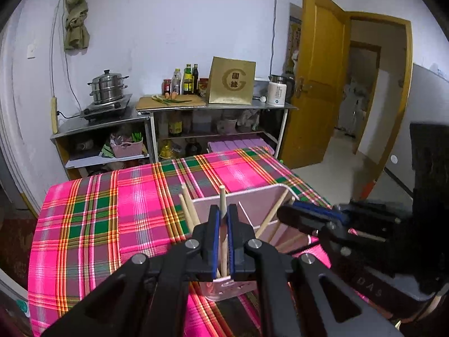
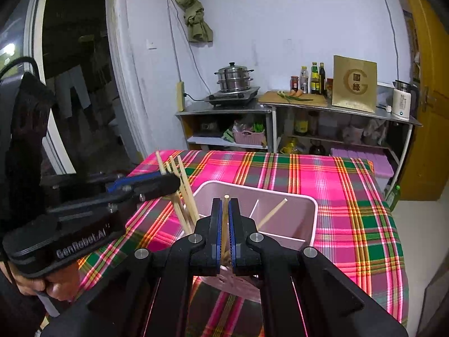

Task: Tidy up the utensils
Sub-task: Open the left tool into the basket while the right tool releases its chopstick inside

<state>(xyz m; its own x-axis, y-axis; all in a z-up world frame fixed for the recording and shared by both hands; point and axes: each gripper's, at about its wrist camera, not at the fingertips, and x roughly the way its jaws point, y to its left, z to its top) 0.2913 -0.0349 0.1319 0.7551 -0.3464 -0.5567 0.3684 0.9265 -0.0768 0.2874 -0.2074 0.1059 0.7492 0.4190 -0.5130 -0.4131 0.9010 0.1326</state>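
Chopstick (image 2: 226, 210) stands near upright, tip up, clamped in right gripper (image 2: 224, 224) jaws above pink holder (image 2: 294, 205).

Dim, cool indoor light with a bluish cast on the wall (image 1: 168, 28). Strong fisheye bending at the edges, black vignette in every corner. Bright pink sheen on the plaid cloth (image 1: 140, 196) at frame centre. Deep darkness through the doorway (image 2: 78, 84) at upper left of the right view. Soft, grainy detail on the shelves (image 2: 280, 129); near black parts at the bottom slightly blurred.
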